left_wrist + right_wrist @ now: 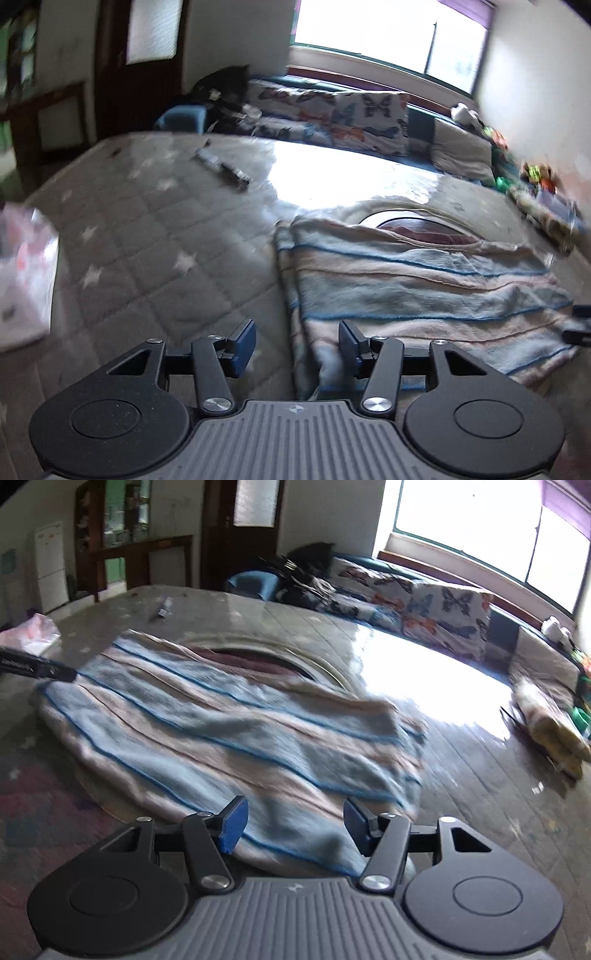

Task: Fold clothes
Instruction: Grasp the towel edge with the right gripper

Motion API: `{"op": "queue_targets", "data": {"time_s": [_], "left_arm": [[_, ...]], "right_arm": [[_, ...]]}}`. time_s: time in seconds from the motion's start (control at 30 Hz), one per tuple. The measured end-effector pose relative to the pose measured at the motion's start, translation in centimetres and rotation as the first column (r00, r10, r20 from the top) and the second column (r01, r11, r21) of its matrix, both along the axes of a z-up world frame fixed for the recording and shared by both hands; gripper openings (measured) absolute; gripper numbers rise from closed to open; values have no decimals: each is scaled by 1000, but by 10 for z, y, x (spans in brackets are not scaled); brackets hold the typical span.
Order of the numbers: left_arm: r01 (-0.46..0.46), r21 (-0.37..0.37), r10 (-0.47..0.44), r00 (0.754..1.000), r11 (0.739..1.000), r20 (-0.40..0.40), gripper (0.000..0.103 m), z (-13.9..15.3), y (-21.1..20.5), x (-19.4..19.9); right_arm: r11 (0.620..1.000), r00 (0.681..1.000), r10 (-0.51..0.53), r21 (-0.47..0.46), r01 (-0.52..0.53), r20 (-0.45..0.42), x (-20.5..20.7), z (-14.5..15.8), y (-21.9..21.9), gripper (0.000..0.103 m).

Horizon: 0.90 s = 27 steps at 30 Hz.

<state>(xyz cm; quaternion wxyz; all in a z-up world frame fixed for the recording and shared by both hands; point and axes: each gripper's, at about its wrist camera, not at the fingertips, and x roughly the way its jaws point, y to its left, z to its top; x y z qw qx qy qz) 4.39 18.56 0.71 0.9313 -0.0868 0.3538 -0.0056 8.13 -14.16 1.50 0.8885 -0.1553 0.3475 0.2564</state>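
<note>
- The striped fleece garment [236,723] lies spread on the quilted bed [155,236], its collar turned away from both cameras.
- It looks soft, light and floppy; its near hem corners offer the best hold.
- The left gripper [297,347] and the right gripper [295,825] both gape, holding nothing.

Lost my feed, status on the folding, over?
Left claw open, right claw open, both empty. Striped garment flat on the quilted bed, near edge between both claws. Nothing in the way.
</note>
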Motion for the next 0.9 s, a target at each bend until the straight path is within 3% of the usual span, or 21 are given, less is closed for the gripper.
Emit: {"op": "queue_targets", "data": {"time_s": [0.4, 0.53, 0.57, 0.9], "left_arm": [[-78, -191, 64, 995, 978, -80, 51, -2, 16, -18], [-81, -241, 63, 995, 967, -81, 24, -2, 18, -20], [-85, -251, 69, 995, 964, -74, 21, 1, 19, -22], [-36, -227, 49, 997, 973, 52, 14, 44, -11, -28]], "right_arm": [[981, 989, 141, 139, -135, -33, 13, 30, 63, 57], [970, 984, 169, 186, -155, -62, 18, 40, 81, 57], [967, 982, 173, 201, -155, -75, 21, 42, 85, 57], [930, 943, 247, 326, -168, -221, 56, 64, 133, 56]]}}
